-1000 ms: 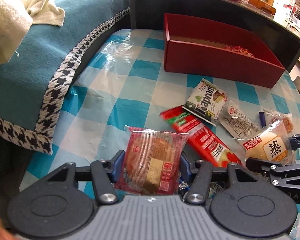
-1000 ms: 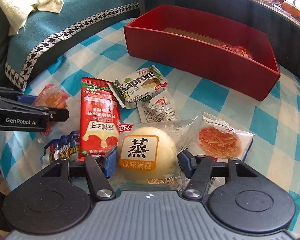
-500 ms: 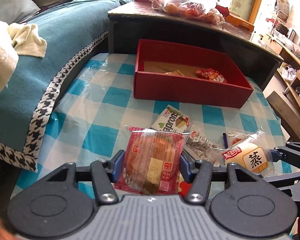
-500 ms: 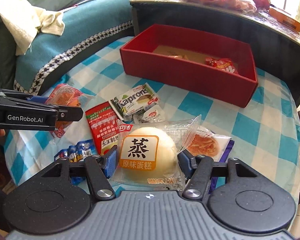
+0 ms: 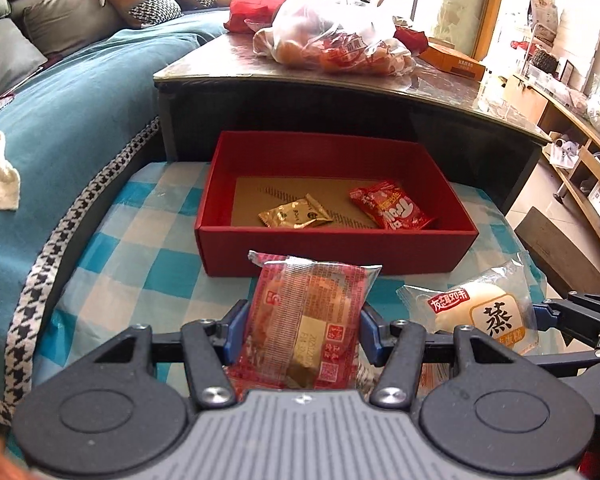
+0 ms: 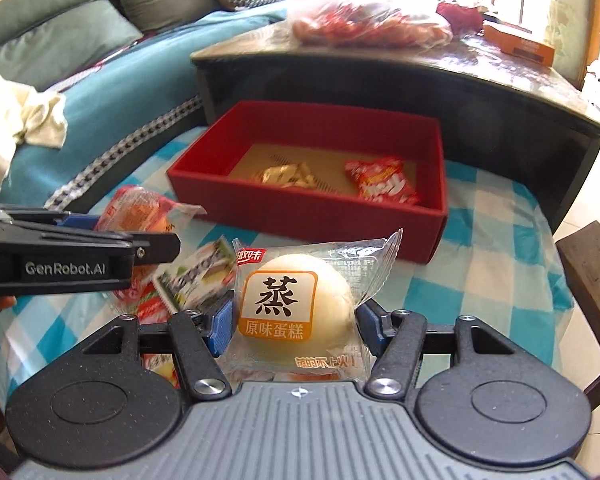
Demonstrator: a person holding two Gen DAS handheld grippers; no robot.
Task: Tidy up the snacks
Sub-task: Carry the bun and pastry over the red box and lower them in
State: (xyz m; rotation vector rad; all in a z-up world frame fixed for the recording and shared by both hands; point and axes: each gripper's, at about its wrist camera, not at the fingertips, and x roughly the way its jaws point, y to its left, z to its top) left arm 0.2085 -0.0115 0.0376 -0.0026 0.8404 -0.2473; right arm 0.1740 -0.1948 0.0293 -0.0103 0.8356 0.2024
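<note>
With both packets clamped, my left gripper holds the red cake and my right gripper the bun. Box lies straight ahead at frame centre, long axis crosswise; left is nearer.

I see a red box with a tan floor, gold packet and red packet inside. Tablecloth is blue-and-white check. My red wrapped pastry; pale yellow bun in clear wrap, orange label. Teal blanket, black-white houndstooth trim. Pads blue.
</note>
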